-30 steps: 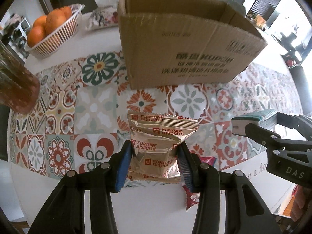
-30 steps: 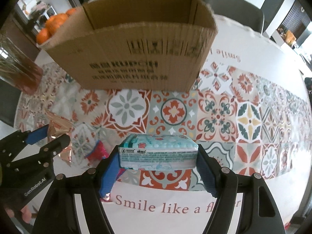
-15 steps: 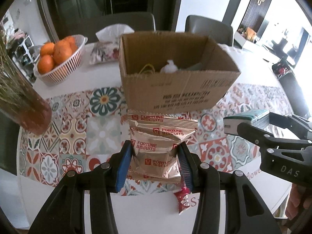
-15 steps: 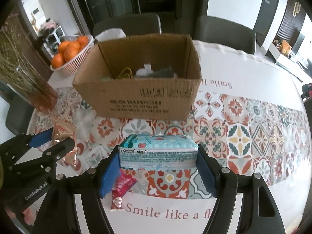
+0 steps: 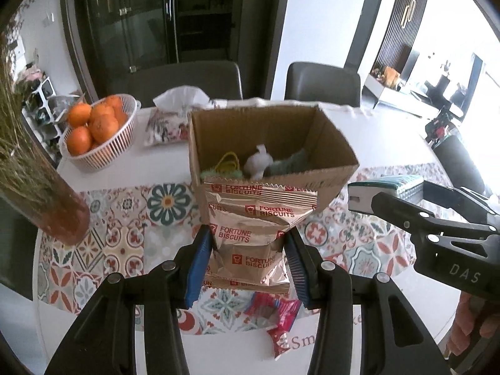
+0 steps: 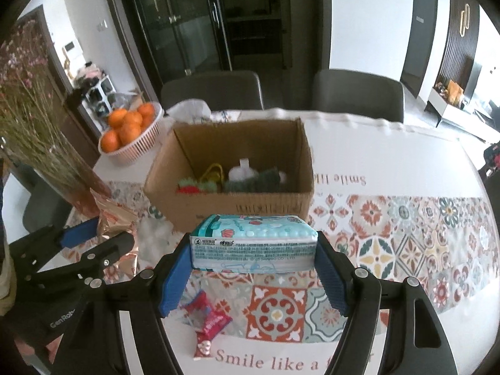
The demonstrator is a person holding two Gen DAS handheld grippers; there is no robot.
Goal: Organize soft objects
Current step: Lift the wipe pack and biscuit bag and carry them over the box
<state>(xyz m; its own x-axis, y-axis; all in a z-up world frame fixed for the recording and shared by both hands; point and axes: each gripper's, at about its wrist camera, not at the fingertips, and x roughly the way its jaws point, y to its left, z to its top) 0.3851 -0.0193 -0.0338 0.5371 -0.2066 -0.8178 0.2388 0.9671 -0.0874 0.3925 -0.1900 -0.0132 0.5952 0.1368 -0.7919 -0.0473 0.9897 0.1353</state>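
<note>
Transport step: left gripper [image 5: 247,262] clamping biscuit packet [image 5: 256,234], right gripper [image 6: 253,268] clamping tissue pack [image 6: 253,247], short of box [image 6: 237,168]; next, release over box.

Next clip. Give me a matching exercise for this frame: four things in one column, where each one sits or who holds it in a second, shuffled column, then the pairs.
Things:
1. biscuit bag
2. tissue pack
3. red candy wrapper
4. oranges

Places:
A. in the white basket
B. clamped in the right gripper
C. lying on the table, in front of the cardboard box
D. clamped in the left gripper

Pairs: 1-D, 2-B, 3-C, 4-A
</note>
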